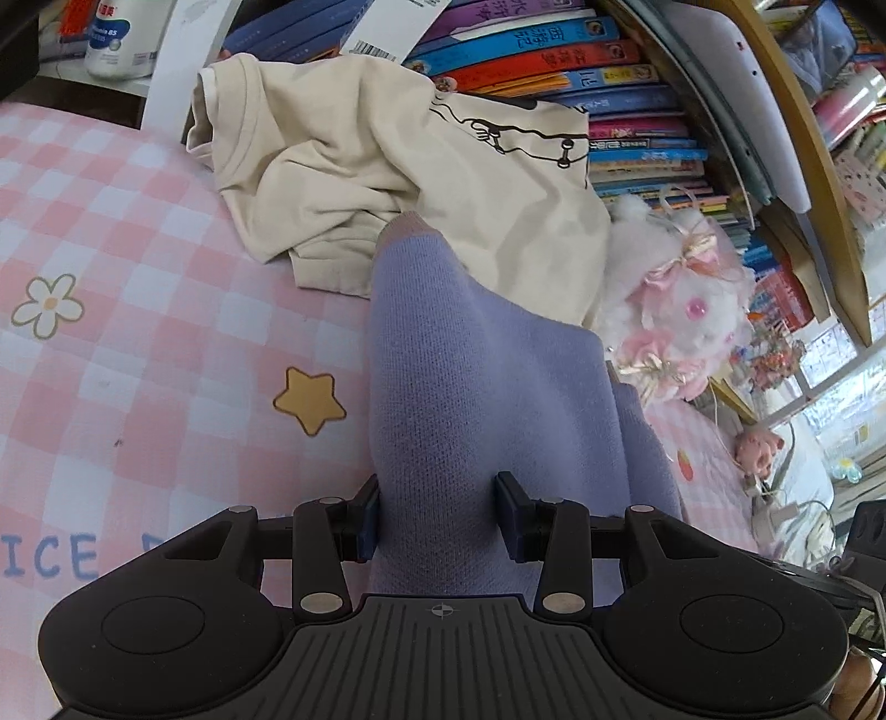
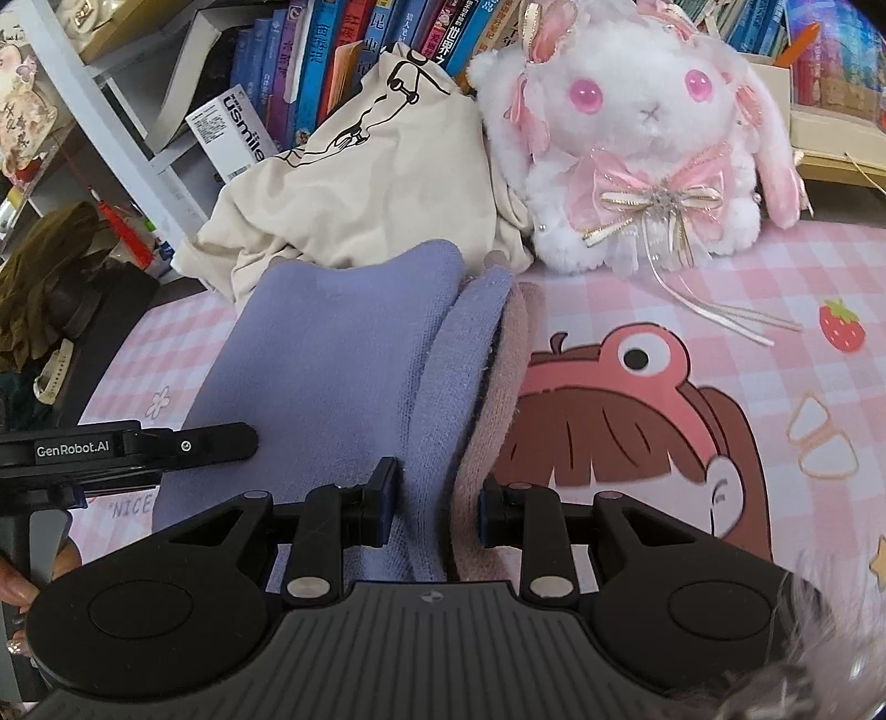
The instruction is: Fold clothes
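Observation:
A lilac knit garment (image 1: 476,387) lies in folds on the pink checked mat (image 1: 138,360); it also shows in the right wrist view (image 2: 332,354), with a pink inner layer (image 2: 498,399) at its right edge. My left gripper (image 1: 440,518) has its fingers on both sides of a raised fold, gripping it. My right gripper (image 2: 437,512) is closed on the lilac and pink layers. A crumpled cream T-shirt (image 1: 360,166) with a black line drawing lies behind, also in the right wrist view (image 2: 354,183).
A white and pink plush rabbit (image 2: 648,133) sits at the back, also in the left wrist view (image 1: 675,299). Rows of books (image 1: 581,72) fill shelves behind. The left gripper's body (image 2: 127,448) shows at the left of the right wrist view. A white bottle (image 1: 119,39) stands far left.

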